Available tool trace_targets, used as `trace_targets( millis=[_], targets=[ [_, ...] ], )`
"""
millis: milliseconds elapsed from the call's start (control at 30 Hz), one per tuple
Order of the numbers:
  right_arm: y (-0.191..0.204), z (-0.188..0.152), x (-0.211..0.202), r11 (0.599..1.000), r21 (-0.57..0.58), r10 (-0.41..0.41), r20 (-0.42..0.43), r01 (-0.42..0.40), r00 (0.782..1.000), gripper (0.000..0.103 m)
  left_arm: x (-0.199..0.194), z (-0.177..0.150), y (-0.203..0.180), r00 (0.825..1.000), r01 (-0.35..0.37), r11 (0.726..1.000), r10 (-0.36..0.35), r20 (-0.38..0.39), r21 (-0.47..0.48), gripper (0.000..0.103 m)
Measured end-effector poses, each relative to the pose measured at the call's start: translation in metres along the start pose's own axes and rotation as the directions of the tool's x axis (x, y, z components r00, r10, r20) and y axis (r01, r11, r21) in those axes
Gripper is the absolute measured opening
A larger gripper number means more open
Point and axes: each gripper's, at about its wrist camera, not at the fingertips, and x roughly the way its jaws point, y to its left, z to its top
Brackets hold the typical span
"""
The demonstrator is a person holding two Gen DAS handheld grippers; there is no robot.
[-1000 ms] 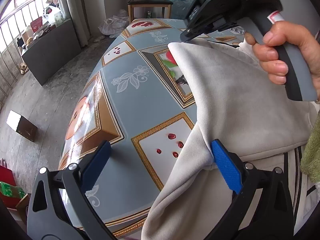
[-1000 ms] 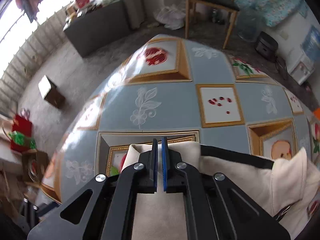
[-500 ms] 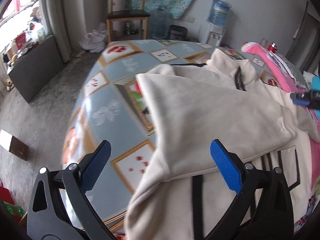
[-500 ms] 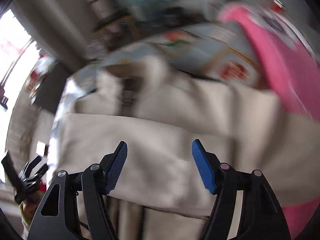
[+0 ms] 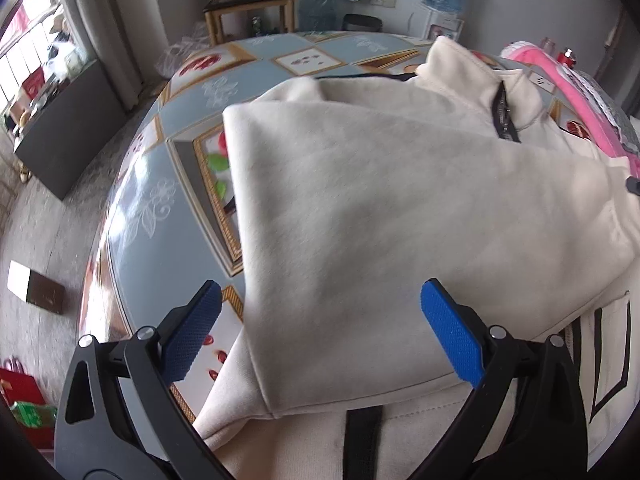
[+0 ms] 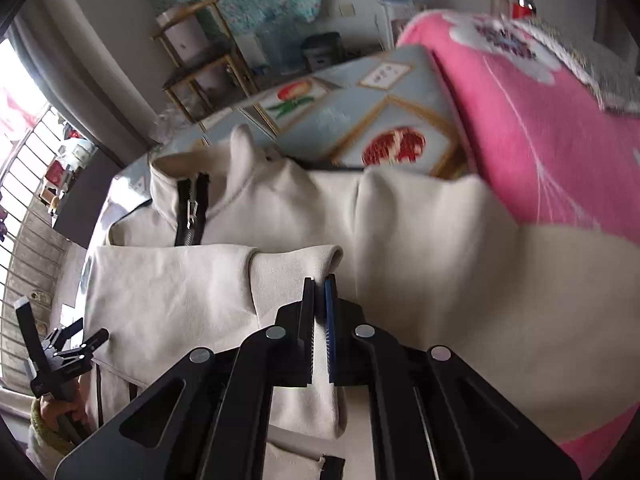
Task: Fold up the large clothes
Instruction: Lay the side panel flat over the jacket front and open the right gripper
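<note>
A cream jacket [image 5: 400, 208] lies spread on the counter [image 5: 168, 200], one sleeve folded across its front. The left gripper [image 5: 316, 336] hangs wide open above it, holding nothing; the right gripper [image 6: 319, 320] is pinched tight on the sleeve's cuff [image 6: 296, 268].

my right claw [image 6: 319, 312] sits on the cream zip-neck fleece sweatshirt [image 5: 400, 208], spread across the tile-patterned desk [image 5: 160, 216]; a pink blanket [image 6: 540, 128] lies right of it, my left claw [image 5: 316, 332] hovering above its folded sleeve.

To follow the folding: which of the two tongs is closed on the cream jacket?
The right tongs, pinching the cream jacket by a fold; the left tongs stand wide open above it.
</note>
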Motion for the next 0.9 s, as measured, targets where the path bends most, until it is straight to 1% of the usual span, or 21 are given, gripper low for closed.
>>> trace_targets(
  millis=[67,133,167,200,233,267,300,333,367,400,433,467,533,600,667,700,733,800,833,867,900],
  targets=[
    [-0.004,0.002,0.01,1.0,-0.011,-0.024,-0.013,0.024,1.0,0.005,0.0,-0.002,0.004,1.0,0.002,1.0,-0.002,0.005,-0.018,0.097],
    [-0.014,-0.001,0.029,0.999,-0.01,-0.051,-0.076,0.05,0.996,0.005,-0.002,-0.004,0.005,1.0,0.002,1.0,-0.002,-0.002,-0.023,0.097],
    [-0.016,-0.004,0.033,0.998,-0.003,-0.059,-0.088,0.059,0.994,0.005,-0.005,-0.004,0.006,1.0,0.005,1.0,-0.005,0.001,-0.024,0.097],
    [-0.018,-0.007,0.03,0.999,0.003,-0.049,-0.078,0.049,0.996,0.005,-0.01,-0.003,0.007,1.0,0.002,1.0,-0.001,0.013,-0.021,0.097],
    [-0.016,-0.009,0.021,0.999,0.0,-0.041,-0.05,0.041,0.998,0.009,-0.015,-0.003,0.008,1.0,-0.001,1.0,0.001,0.023,-0.017,0.097],
    [-0.013,-0.011,0.012,0.999,-0.018,-0.045,-0.024,0.045,0.999,0.009,-0.022,-0.002,0.009,0.999,0.0,1.0,0.001,0.041,-0.012,0.097],
    [-0.004,-0.013,0.002,0.997,-0.061,-0.049,0.004,0.049,0.999,0.01,-0.028,0.001,0.008,0.998,0.002,1.0,-0.001,0.056,-0.009,0.097],
    [0.007,-0.016,-0.005,0.993,-0.104,-0.046,0.021,0.048,0.999,0.018,-0.033,0.004,0.008,0.998,0.002,1.0,-0.002,0.067,-0.006,0.097],
    [0.016,-0.019,-0.008,0.99,-0.136,-0.034,0.025,0.037,0.999,0.032,-0.036,0.008,0.005,0.997,0.006,1.0,-0.006,0.073,-0.003,0.097],
    [0.026,-0.023,-0.007,0.986,-0.168,-0.015,0.021,0.018,1.0,0.037,-0.037,0.012,0.0,0.998,0.018,1.0,-0.017,0.068,-0.001,0.097],
    [0.038,-0.029,-0.002,0.979,-0.204,0.002,0.004,-0.001,1.0,0.04,-0.035,0.015,-0.004,0.998,0.028,1.0,-0.028,0.06,0.001,0.097],
    [0.045,-0.033,0.005,0.974,-0.225,-0.003,-0.017,-0.001,1.0,0.04,-0.03,0.017,-0.014,0.998,0.047,0.999,-0.048,0.037,0.012,0.097],
    [0.054,-0.046,0.026,0.962,-0.271,-0.053,-0.07,0.032,0.996,0.04,-0.022,0.015,-0.029,0.998,0.056,0.998,-0.056,0.01,0.039,0.097],
    [0.052,-0.054,0.04,0.958,-0.276,-0.105,-0.114,0.07,0.988,0.04,-0.01,0.01,-0.049,0.999,0.041,0.995,-0.041,-0.012,0.085,0.097],
    [0.043,-0.057,0.031,0.97,-0.24,-0.078,-0.115,0.049,0.99,0.04,-0.001,0.004,-0.06,1.0,0.013,0.993,-0.01,-0.021,0.118,0.097],
    [0.036,-0.057,0.021,0.978,-0.203,-0.061,-0.113,0.038,0.992,0.04,0.001,0.003,-0.064,1.0,-0.004,0.991,0.006,-0.014,0.132,0.097],
    [0.027,-0.057,0.007,0.988,-0.154,-0.027,-0.098,0.011,0.995,0.04,0.0,0.002,-0.065,1.0,-0.004,0.99,0.004,0.001,0.138,0.097],
    [0.002,-0.058,-0.024,0.997,-0.048,0.061,-0.058,-0.064,0.996,0.046,0.001,0.002,-0.062,1.0,0.015,0.992,-0.013,-0.012,0.123,0.097],
    [-0.01,-0.06,-0.037,0.997,0.0,0.079,-0.034,-0.079,0.996,0.056,0.001,0.003,-0.06,1.0,0.022,0.993,-0.02,-0.017,0.115,0.097],
    [-0.03,-0.065,-0.054,0.994,0.063,0.088,-0.001,-0.087,0.996,0.061,0.001,0.003,-0.06,1.0,0.021,0.993,-0.019,-0.021,0.119,0.097],
    [-0.051,-0.07,-0.069,0.989,0.123,0.082,0.027,-0.085,0.996,0.062,0.0,0.002,-0.062,1.0,0.017,0.992,-0.014,-0.02,0.126,0.097]
  ],
)
